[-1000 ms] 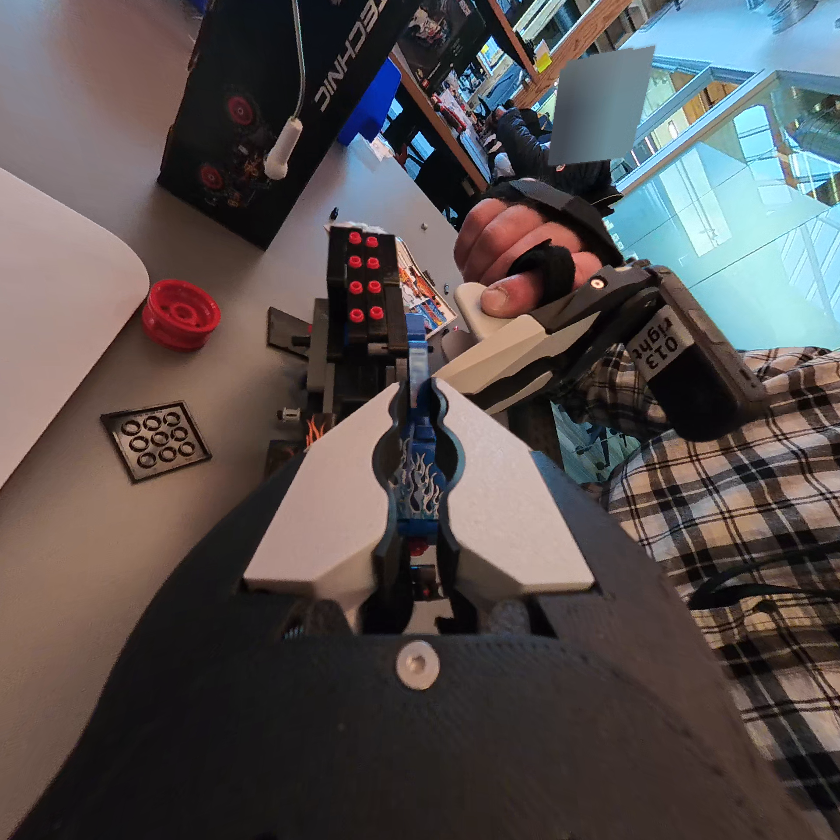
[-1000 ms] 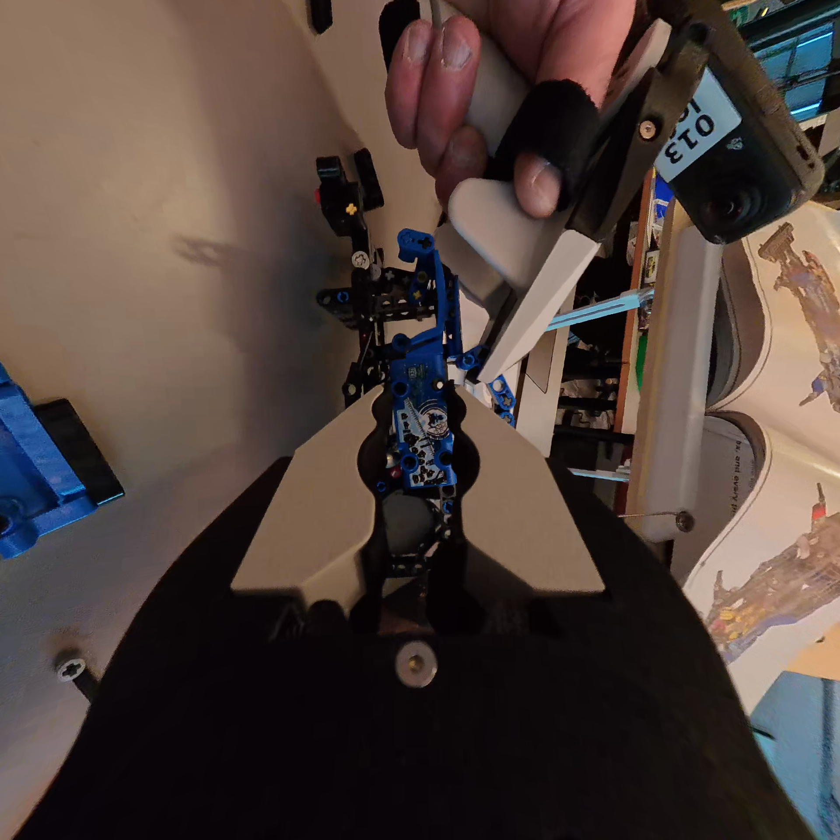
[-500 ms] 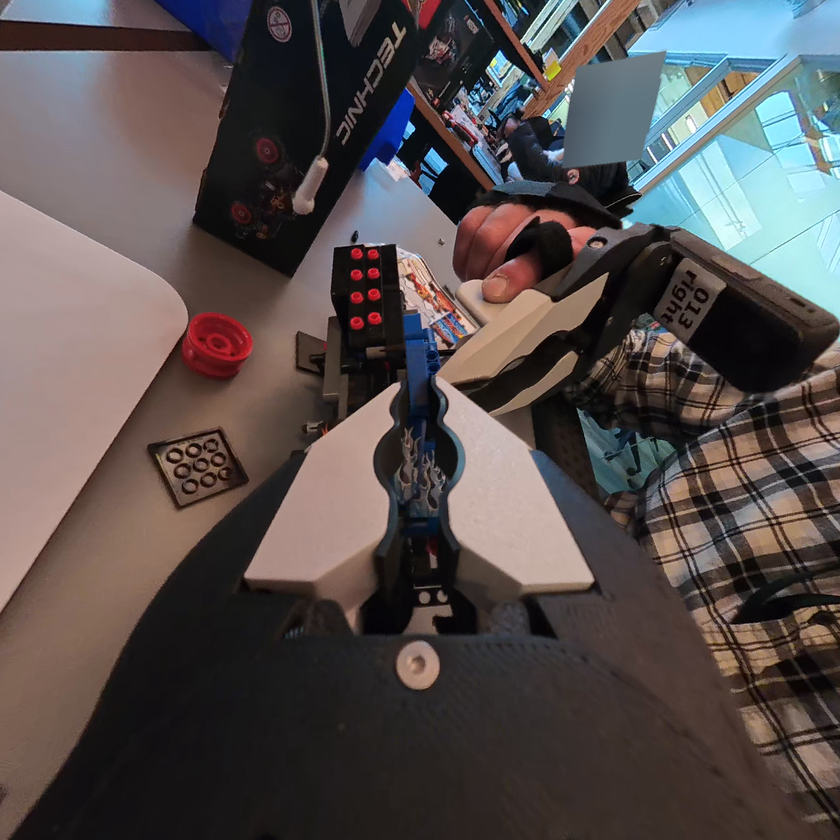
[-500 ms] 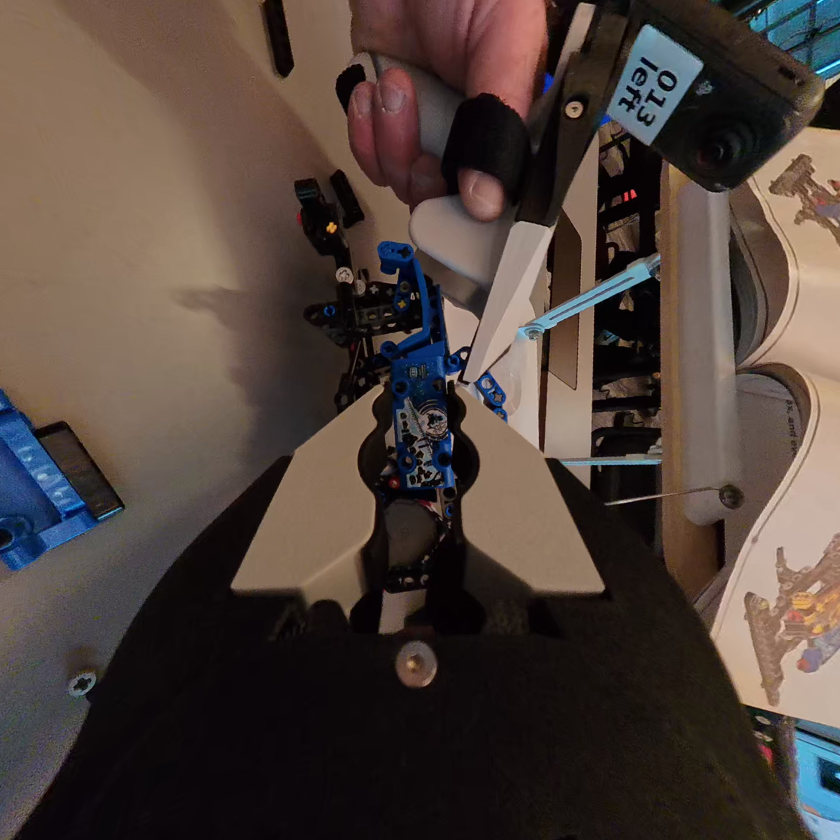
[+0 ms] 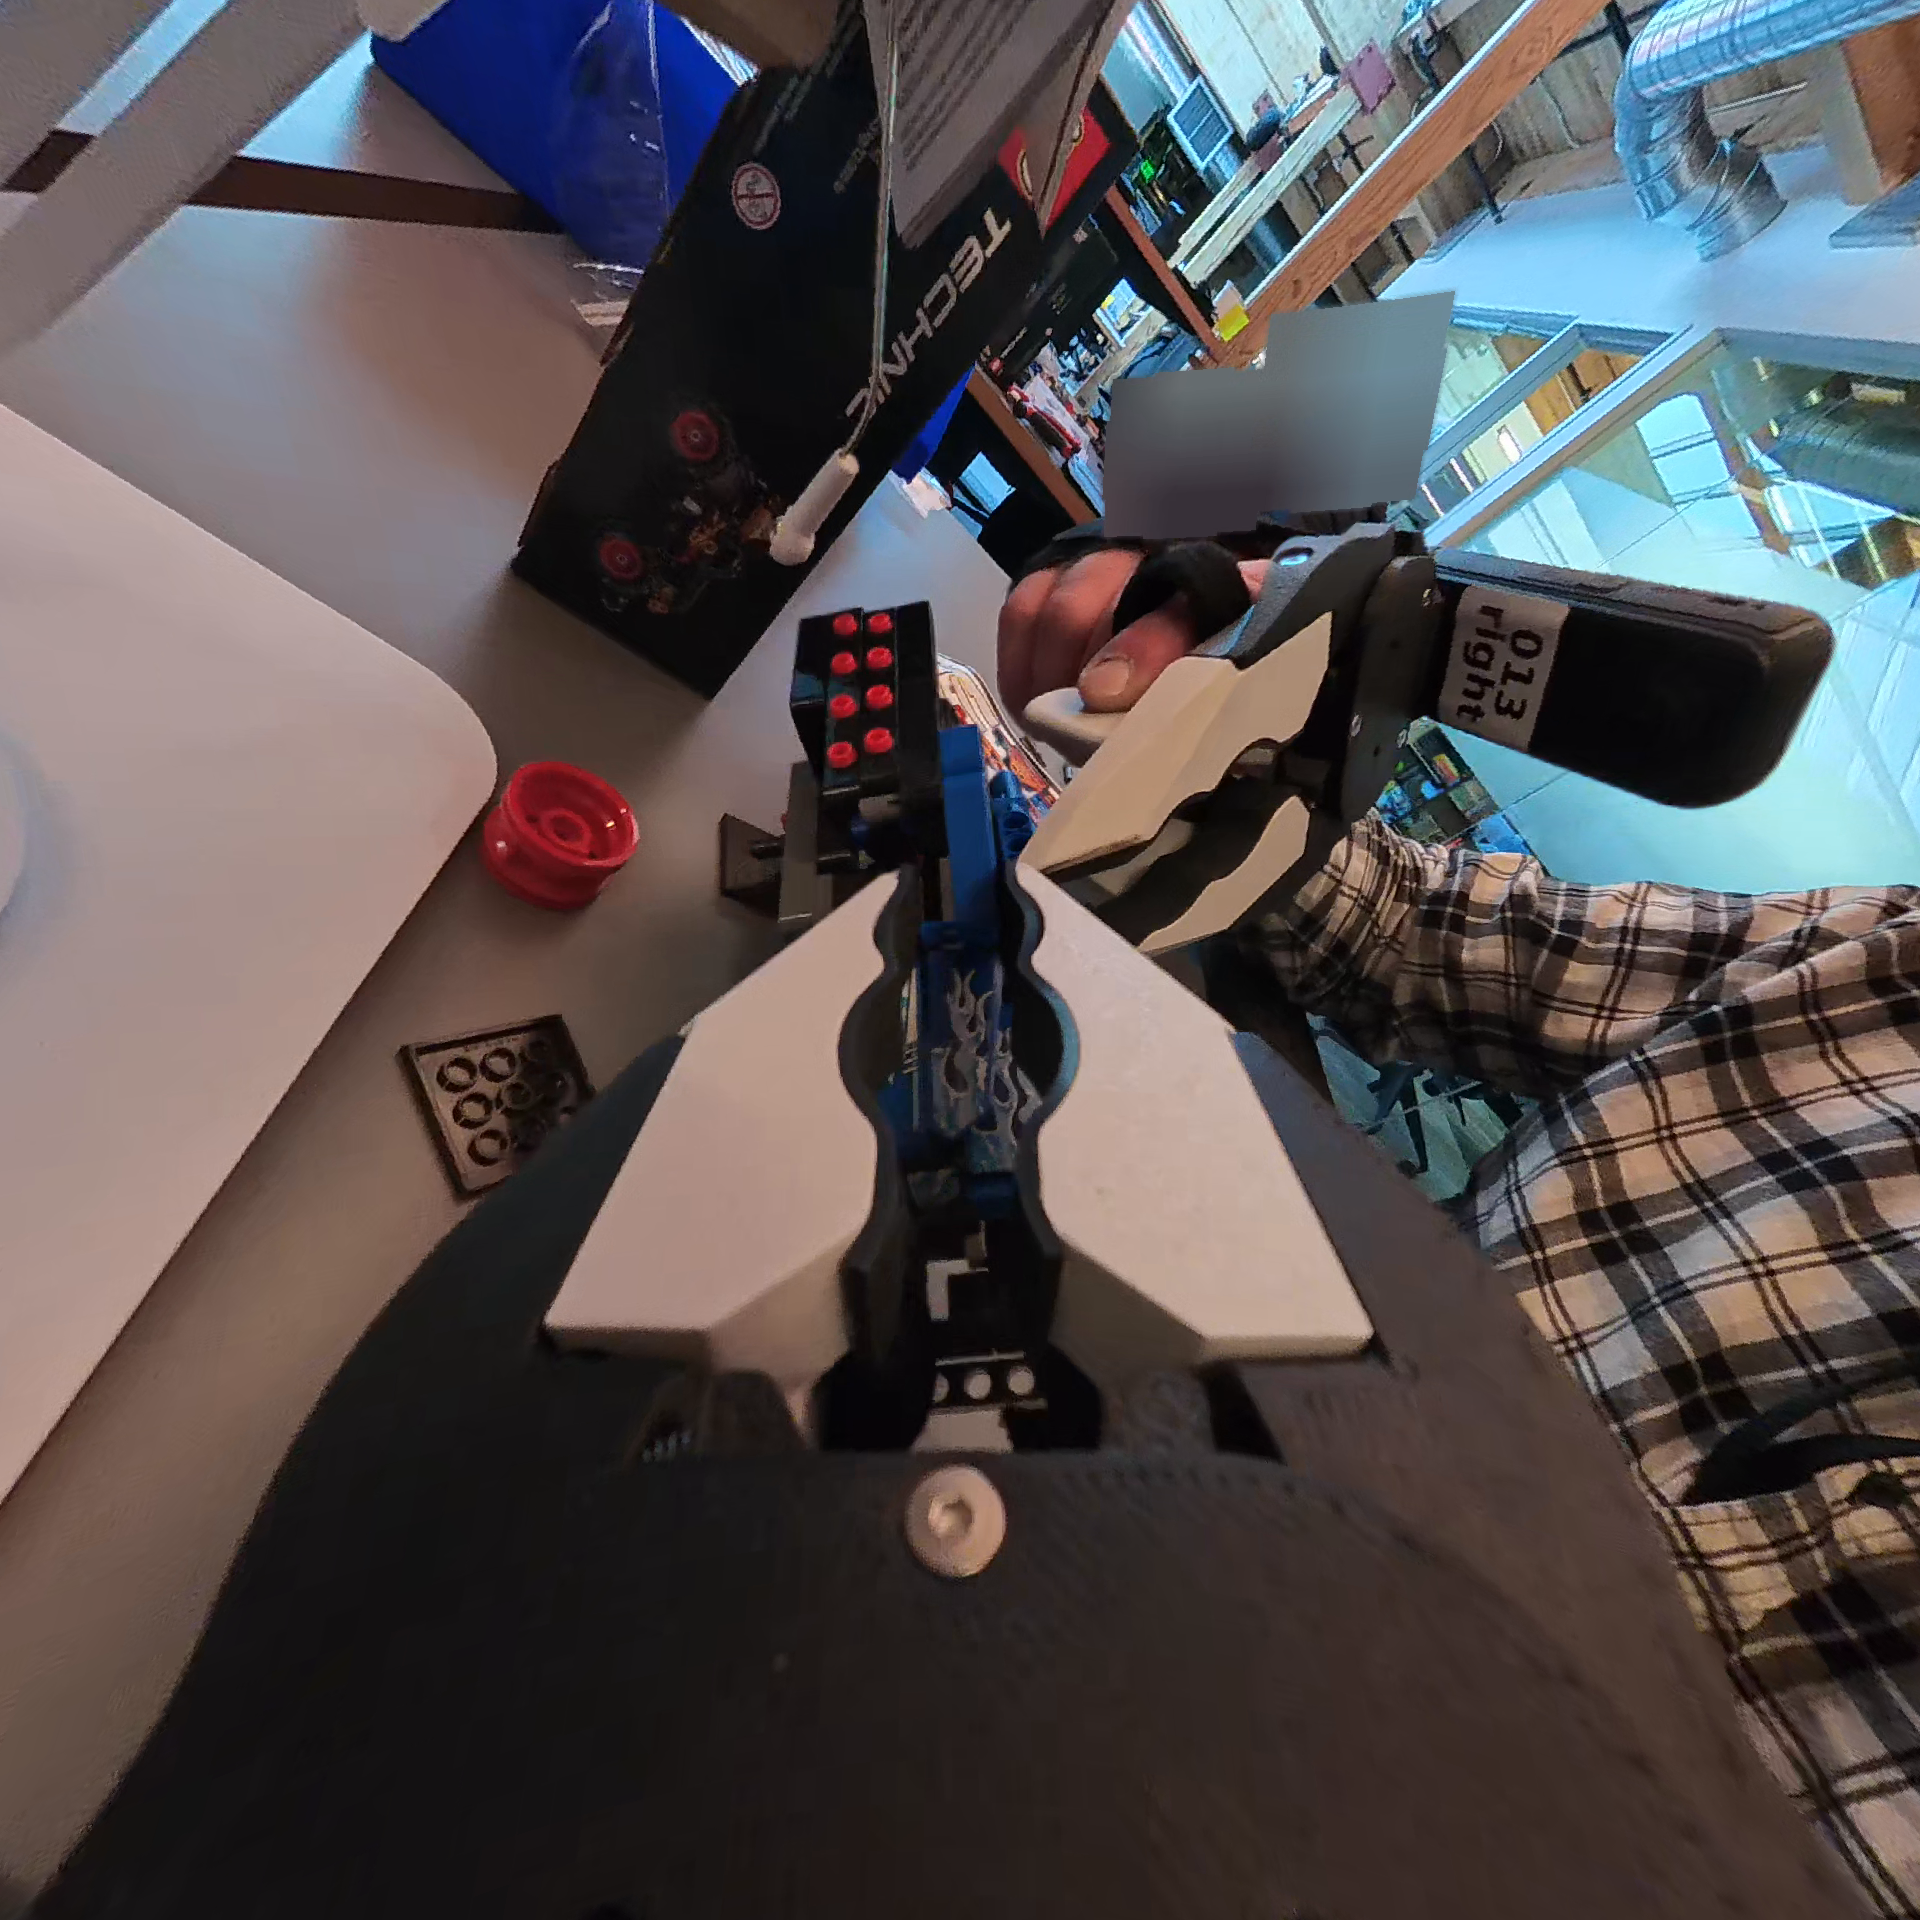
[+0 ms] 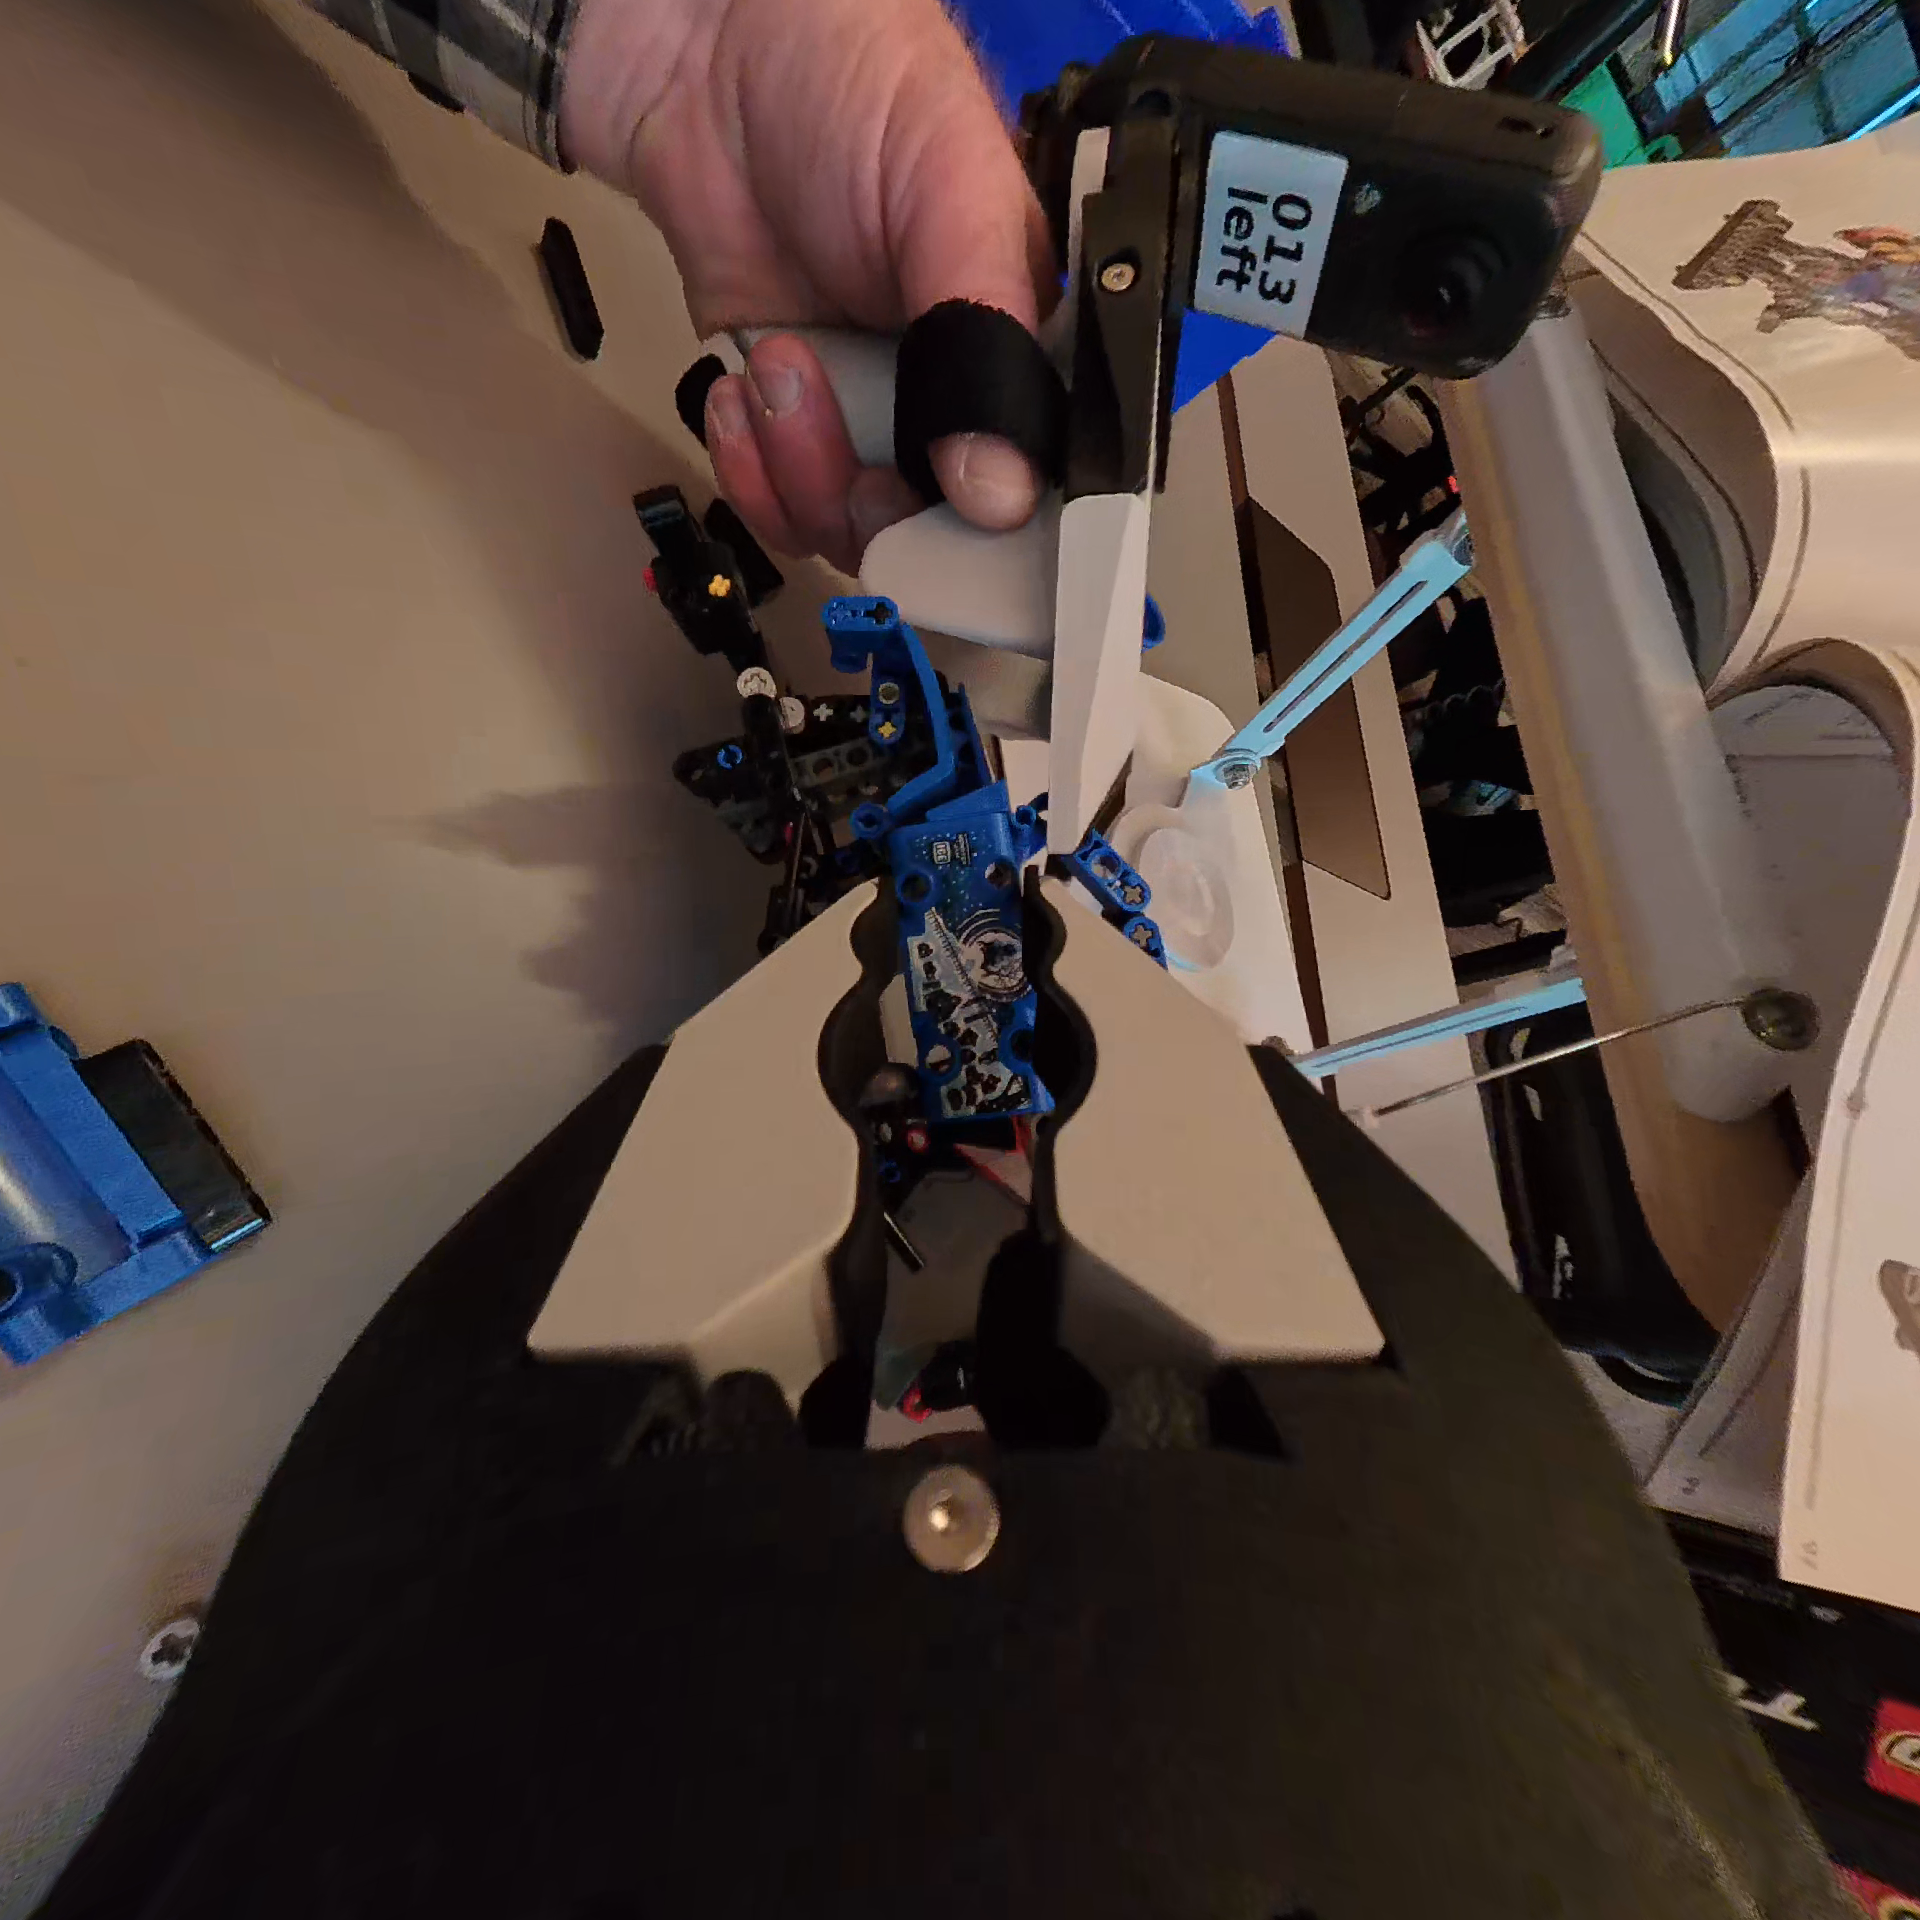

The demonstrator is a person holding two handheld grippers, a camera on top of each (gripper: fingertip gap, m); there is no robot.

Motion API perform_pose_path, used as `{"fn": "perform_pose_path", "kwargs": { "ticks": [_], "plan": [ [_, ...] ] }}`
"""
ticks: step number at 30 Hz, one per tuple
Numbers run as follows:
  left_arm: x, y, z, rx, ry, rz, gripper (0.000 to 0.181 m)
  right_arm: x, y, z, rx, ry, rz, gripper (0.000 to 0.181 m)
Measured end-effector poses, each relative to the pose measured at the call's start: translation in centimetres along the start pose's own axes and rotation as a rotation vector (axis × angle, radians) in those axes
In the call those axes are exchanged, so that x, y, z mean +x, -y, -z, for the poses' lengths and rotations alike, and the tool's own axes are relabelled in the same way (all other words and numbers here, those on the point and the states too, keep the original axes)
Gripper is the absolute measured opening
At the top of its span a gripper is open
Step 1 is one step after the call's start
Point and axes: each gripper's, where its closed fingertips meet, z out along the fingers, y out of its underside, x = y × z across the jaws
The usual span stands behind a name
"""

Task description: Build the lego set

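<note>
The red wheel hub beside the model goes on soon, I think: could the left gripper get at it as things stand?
Probably not yet: the left gripper is shut on the blue model. The red wheel hub lies unobstructed on the table.

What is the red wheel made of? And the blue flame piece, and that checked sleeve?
Red wheel: looks like hard, glossy plastic, with moulded rings. Blue flame piece, clamped in the left gripper: smooth plastic, its flames probably a sticker. Checked sleeve: soft woven cloth, creased.
</note>
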Motion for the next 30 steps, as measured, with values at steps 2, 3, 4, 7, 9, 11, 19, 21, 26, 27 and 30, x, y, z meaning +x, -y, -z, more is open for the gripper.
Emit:
{"fn": "perform_pose_path", "kwargs": {
  "ticks": [2,3,4,7,9,11,19,21,26,27,30],
  "plan": [
    [0.0,0.0,0.0,0.002,-0.004,0.002,0.013,0.1,0.0,0.0,0.014,0.003,-0.015,0.022],
    [-0.1,0.1,0.0,0.005,-0.009,0.007,0.013,0.1,0.0,0.0,0.019,0.003,-0.022,0.022],
    [-0.1,0.2,-0.1,0.009,-0.013,0.012,0.012,0.2,0.0,0.0,0.02,0.002,-0.031,0.022],
    [-0.2,0.2,-0.1,0.005,-0.015,0.024,0.011,0.4,-0.2,-0.1,0.012,-0.002,-0.063,0.022],
    [-0.3,0.3,-0.1,0.004,-0.018,0.031,0.011,0.4,-0.2,-0.1,0.014,0.008,-0.089,0.022],
    [-0.6,0.3,0.2,0.006,0.009,0.013,0.021,0.5,-0.2,-0.1,0.012,0.012,-0.092,0.022],
    [-1.0,0.2,1.0,0.006,0.056,-0.042,0.006,0.6,-0.3,0.0,0.038,0.025,-0.111,0.022],
    [-1.1,-0.4,0.3,-0.019,0.053,-0.045,0.0,0.4,-0.1,-0.1,0.037,0.035,-0.109,0.022],
    [0.6,1.0,1.5,0.078,-0.09,-0.003,0.013,0.3,-0.2,0.0,0.025,0.052,-0.106,0.022],
    [0.6,1.0,1.5,0.071,-0.078,-0.016,0.013,0.3,-0.2,0.0,0.028,0.053,-0.109,0.022],
    [0.3,-0.2,0.2,0.002,-0.036,-0.046,0.01,0.2,-0.2,-0.1,0.029,0.064,-0.117,0.022]
  ]
}}
